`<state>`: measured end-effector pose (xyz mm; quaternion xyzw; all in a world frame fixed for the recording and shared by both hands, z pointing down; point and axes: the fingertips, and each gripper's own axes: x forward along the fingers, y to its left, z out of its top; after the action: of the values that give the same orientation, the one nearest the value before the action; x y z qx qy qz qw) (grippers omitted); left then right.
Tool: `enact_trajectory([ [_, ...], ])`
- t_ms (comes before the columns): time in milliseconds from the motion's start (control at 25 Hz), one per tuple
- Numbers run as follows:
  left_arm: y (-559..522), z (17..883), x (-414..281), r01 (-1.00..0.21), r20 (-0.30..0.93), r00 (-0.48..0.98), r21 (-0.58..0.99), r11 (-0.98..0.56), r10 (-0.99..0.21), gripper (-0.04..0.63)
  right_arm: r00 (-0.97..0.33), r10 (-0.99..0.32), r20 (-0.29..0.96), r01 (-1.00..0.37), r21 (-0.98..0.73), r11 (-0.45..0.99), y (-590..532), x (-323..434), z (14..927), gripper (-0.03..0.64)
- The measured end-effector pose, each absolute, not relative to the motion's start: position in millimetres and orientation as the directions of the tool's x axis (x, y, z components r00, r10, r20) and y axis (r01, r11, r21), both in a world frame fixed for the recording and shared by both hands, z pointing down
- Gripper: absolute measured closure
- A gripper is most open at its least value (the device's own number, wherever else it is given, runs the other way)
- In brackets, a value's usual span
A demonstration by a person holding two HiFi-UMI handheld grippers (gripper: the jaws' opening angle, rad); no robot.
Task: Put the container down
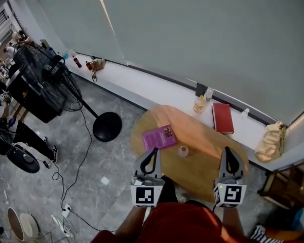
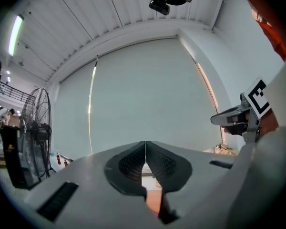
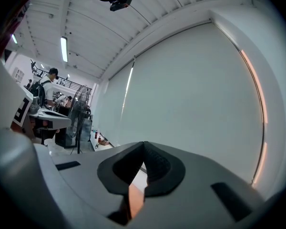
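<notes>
1. My left hand-held gripper (image 1: 153, 152) has its jaws pressed together with nothing between them. It is held level over the near edge of the table (image 1: 207, 166).
2. My right hand-held gripper (image 1: 228, 151) is the same: jaws closed tight, empty, level, off to the right of the left one.
3. The container (image 1: 183, 151), small and clear, stands upright on the table ahead of and between the two hand-held grippers. It is nearer the left one and touches neither.
4. The table is round, with a bare wood top. A purple booklet (image 1: 159, 137) lies flat just ahead of my left hand-held gripper, left of the container.
5. Beyond the table a white ledge (image 1: 157, 87) runs along the wall. On it a red book (image 1: 222, 118) lies ahead of my right hand-held gripper, with a yellowish bottle (image 1: 198, 105) to its left.
6. A beige bag (image 1: 270, 142) sits on the ledge, further right of my right hand-held gripper.
7. A big pale grey blind (image 1: 202, 29) covers the wall behind the ledge.
8. The floor (image 1: 96, 161) is grey tile. To the left of my left hand-held gripper, a standing fan (image 1: 43, 67) with a round black base stands on it, with cables (image 1: 66, 186) trailing across it.
9. The right gripper view shows a person (image 3: 50, 87) standing far back in the room.
</notes>
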<state>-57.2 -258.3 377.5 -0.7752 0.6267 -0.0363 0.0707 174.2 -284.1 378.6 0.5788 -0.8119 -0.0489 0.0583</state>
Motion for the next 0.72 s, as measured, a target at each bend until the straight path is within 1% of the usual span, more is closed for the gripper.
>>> enact_trajectory([
  [160, -257, 379, -57, -0.966, -0.036, 0.213, -0.157, -0.205, -0.976, 0.586, -0.341, -0.939, 0.039, -0.927, 0.150, 0.343, -281, 172, 382, 0.620],
  [360, -255, 387, -52, -0.966, -0.007, 0.219, -0.143, -0.215, -0.976, 0.586, -0.324, -0.945, 0.041, -0.934, 0.143, 0.327, -277, 182, 386, 0.620],
  [600, -255, 388, -49, -0.970, -0.021, 0.224, -0.104, -0.221, -0.974, 0.586, -0.311, -0.948, 0.065, -0.940, 0.127, 0.317, -272, 184, 391, 0.620],
  [720, -252, 387, -49, -0.965, -0.030, 0.233, -0.129, -0.227, -0.972, 0.586, -0.316, -0.946, 0.075, -0.937, 0.129, 0.324, -269, 182, 394, 0.620],
])
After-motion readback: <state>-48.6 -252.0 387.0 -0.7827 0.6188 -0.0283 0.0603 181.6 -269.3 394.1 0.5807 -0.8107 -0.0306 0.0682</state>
